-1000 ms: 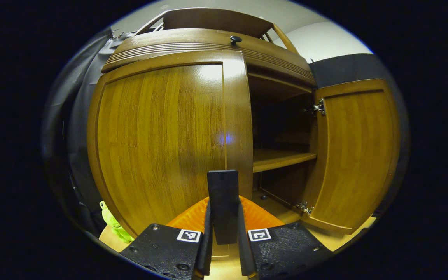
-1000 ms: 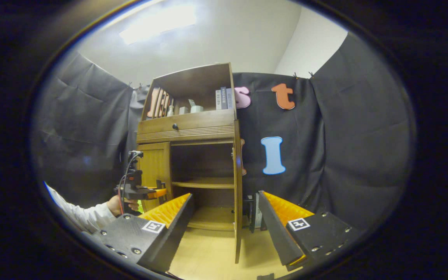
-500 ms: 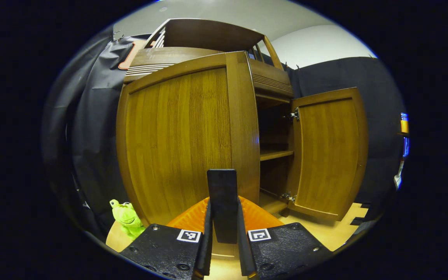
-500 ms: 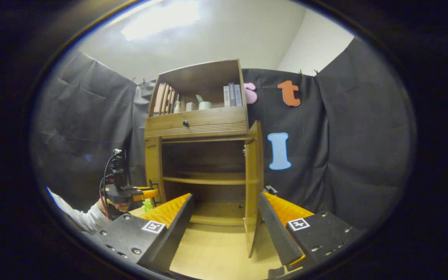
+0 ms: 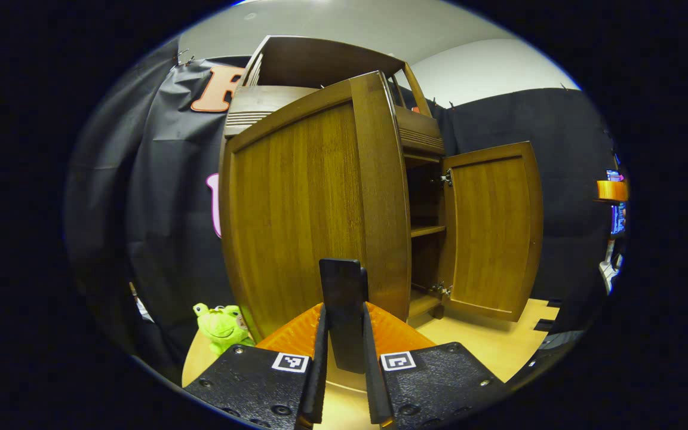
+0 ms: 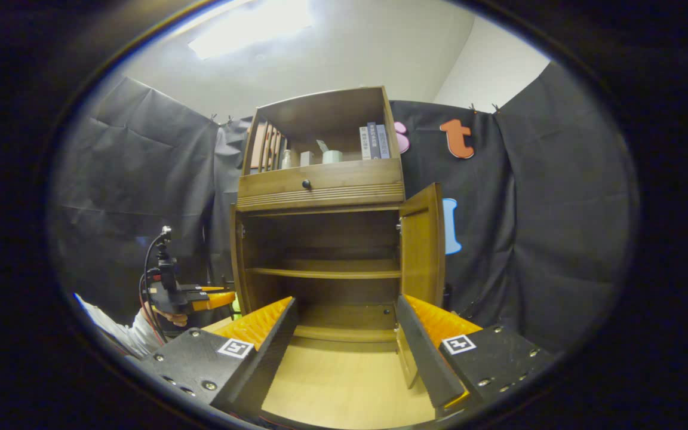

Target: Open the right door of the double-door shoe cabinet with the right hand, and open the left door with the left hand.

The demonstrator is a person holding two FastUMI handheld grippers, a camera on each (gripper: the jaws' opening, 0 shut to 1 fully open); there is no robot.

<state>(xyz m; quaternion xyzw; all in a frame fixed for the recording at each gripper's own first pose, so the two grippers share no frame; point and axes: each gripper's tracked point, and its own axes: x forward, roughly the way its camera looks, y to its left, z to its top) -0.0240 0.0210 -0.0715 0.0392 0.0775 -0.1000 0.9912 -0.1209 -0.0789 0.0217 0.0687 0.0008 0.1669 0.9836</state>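
Ideally, the left hand-held gripper [image 5: 344,370], pinching the left door [image 5: 302,215] by its dark handle [image 5: 343,310], follows the hinge arc outward, while the right hand-held gripper [image 6: 344,346] waits spread before the open right door [image 6: 421,245].

Brown wooden shoe cabinet [image 6: 320,191], left door [image 5: 308,209] swung open, right door [image 6: 423,245] wide open

No text can be read. The book spines [image 6: 373,141] on the cabinet's top shelf [image 6: 320,164] carry print too small to make out. The left gripper [image 5: 344,382] and right gripper [image 6: 344,352] each bear square black-and-white coded markers [image 5: 289,362] near the fingers [image 5: 296,334], patterns rather than words.
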